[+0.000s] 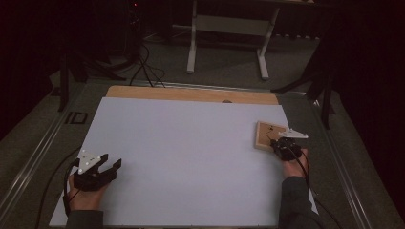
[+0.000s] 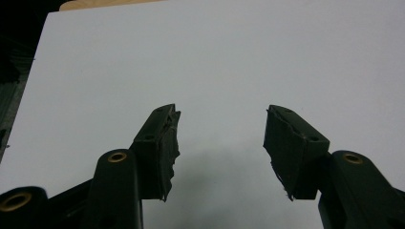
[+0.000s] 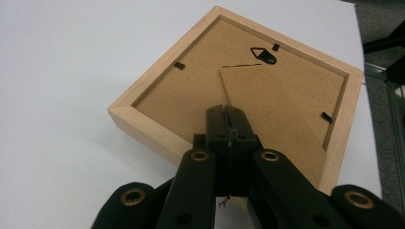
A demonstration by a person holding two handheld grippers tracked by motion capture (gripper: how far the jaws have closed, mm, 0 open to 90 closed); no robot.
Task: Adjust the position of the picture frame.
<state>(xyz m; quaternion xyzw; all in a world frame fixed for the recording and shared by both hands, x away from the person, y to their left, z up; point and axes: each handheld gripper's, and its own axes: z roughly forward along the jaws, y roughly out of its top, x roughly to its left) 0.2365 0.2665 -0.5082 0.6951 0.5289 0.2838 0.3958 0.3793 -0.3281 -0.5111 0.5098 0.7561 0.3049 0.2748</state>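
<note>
A light wooden picture frame [image 1: 265, 130] lies face down near the right edge of the white sheet. In the right gripper view its brown backing board [image 3: 282, 95] shows a black hanger [image 3: 262, 54] and a fold-out stand flap. My right gripper [image 3: 227, 110] is shut, and its tips sit over the backing at the flap's left edge. I cannot tell whether they pinch the flap. In the high view the right gripper [image 1: 278, 142] is at the frame's near corner. My left gripper [image 1: 111, 161] rests at the sheet's near left, open, with nothing between its jaws [image 2: 219, 129].
The white sheet [image 1: 186, 152] covers most of a wooden tabletop [image 1: 191, 94]. Metal rails run along both sides of the table. Behind it stand a white table base [image 1: 228, 28], black cables [image 1: 145, 67] on the floor and dark stand legs at left and right.
</note>
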